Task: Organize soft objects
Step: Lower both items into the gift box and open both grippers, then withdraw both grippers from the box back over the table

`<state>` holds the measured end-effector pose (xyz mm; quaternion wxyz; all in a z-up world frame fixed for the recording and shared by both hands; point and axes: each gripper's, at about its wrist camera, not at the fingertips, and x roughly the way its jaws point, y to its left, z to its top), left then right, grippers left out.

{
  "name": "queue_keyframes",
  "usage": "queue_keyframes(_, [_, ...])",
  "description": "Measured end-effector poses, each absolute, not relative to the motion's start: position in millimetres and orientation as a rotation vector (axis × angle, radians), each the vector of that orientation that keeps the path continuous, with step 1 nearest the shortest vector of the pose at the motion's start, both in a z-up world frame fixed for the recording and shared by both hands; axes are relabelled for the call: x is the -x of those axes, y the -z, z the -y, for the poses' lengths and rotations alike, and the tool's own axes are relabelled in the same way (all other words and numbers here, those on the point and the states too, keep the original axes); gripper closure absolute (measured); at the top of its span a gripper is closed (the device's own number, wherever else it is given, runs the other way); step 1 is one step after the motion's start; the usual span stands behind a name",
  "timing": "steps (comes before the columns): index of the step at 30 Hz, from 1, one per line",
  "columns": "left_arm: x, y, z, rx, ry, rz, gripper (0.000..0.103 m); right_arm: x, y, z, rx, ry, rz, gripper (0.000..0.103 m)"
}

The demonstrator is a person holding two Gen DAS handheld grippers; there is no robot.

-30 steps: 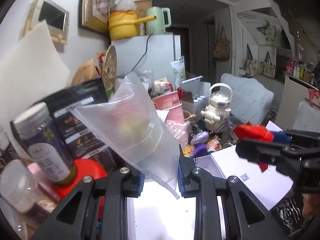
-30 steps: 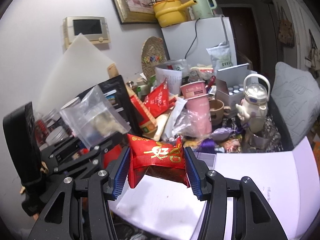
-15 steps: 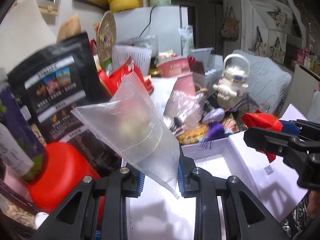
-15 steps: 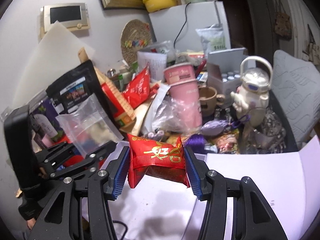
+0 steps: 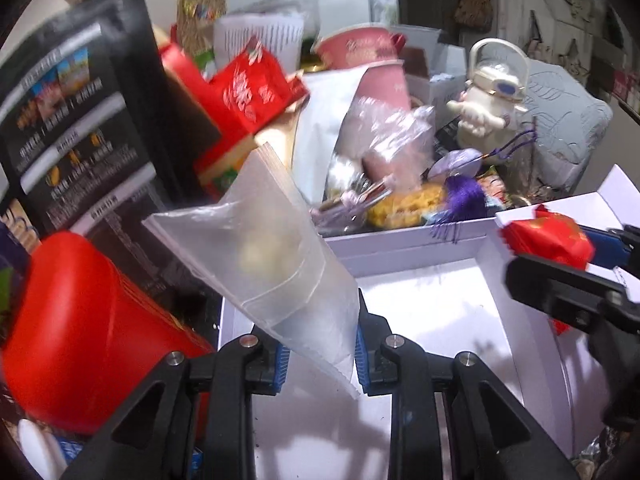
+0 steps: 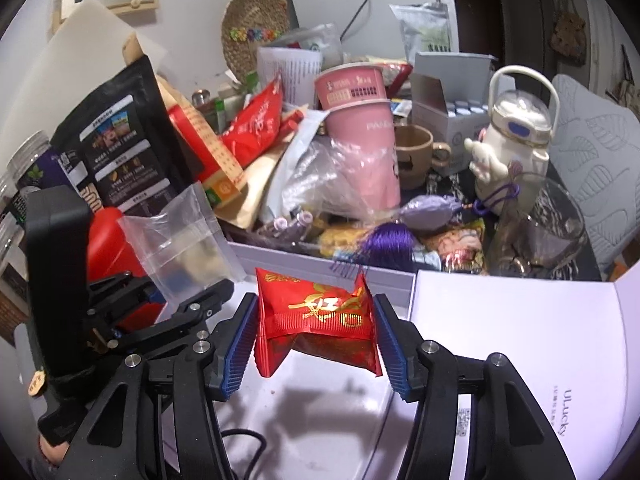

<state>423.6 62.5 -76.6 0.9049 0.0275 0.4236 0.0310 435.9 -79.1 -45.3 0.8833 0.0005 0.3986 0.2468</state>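
Both pairs of tongs have come down since the earlier frame, and the open white box [image 6: 516, 320] now fills the lower part of both views while the wall shelf has slid out of sight. The left tongs [image 5: 320, 354] stay clamped on the lower corner of a clear zip bag [image 5: 264, 256], which tilts up to the left above the box floor. The right tongs [image 6: 316, 338] are easing apart with a red snack packet [image 6: 320, 316] between the blue pads, which still touch its crimped ends; it hangs over the box's inside. Behind the box lie a purple tassel [image 6: 386, 242], a pink paper cup [image 6: 368, 148] and a red canister [image 5: 88, 340].
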Motion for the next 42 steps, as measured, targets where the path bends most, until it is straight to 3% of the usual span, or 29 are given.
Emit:
queue_keyframes(4, [-426,83,-65,-0.047,-0.084,-0.906,0.075,-436,44,82,0.003,-0.494,-0.83,0.041])
queue_keyframes(6, [-426,82,-64,-0.041,-0.078,-0.913,0.068,-435,42,82,0.012,-0.486,-0.826,0.04])
queue_keyframes(8, [-425,80,-63,-0.039,-0.078,-0.908,0.04,-434,41,83,0.013,-0.484,-0.826,0.04])
queue_keyframes(10, [-420,75,-62,-0.035,-0.065,-0.887,0.021,-432,39,83,0.014,-0.49,-0.829,0.038])
queue_keyframes(22, [-402,41,-52,-0.075,-0.091,-0.81,0.021,-415,17,90,0.016,-0.495,-0.775,0.033])
queue_keyframes(42, [-307,-71,-35,-0.073,-0.033,-0.582,0.021,-322,-86,117,0.031,-0.5,-0.567,0.031])
